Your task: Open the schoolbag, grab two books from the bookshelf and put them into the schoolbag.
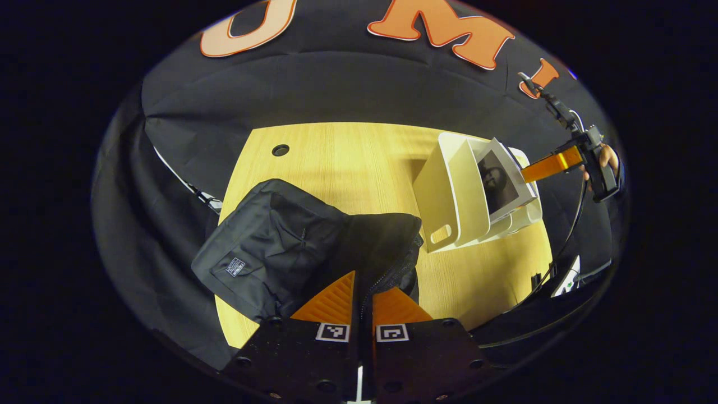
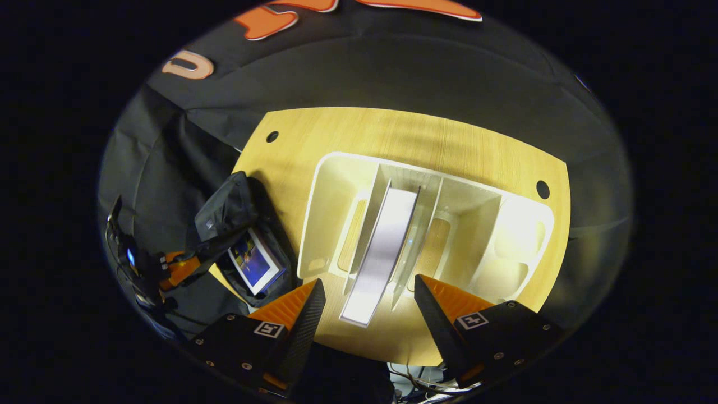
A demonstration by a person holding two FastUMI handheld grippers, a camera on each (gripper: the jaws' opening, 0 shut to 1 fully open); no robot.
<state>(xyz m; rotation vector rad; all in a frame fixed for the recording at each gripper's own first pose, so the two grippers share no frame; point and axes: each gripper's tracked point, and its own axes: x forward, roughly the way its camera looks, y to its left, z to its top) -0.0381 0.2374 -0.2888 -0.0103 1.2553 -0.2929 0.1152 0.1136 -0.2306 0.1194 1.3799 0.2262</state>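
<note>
One book sits in the schoolbag, whose rim the left hand-held gripper pinches open, while the right hand-held gripper, jaws wide, straddles the second book in the bookshelf.

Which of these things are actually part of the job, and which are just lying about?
Part of the job:
schoolbag
book in the bag
book in the rack
white book rack
left tongs
right tongs

Just lying about:
wooden table
cables
</note>
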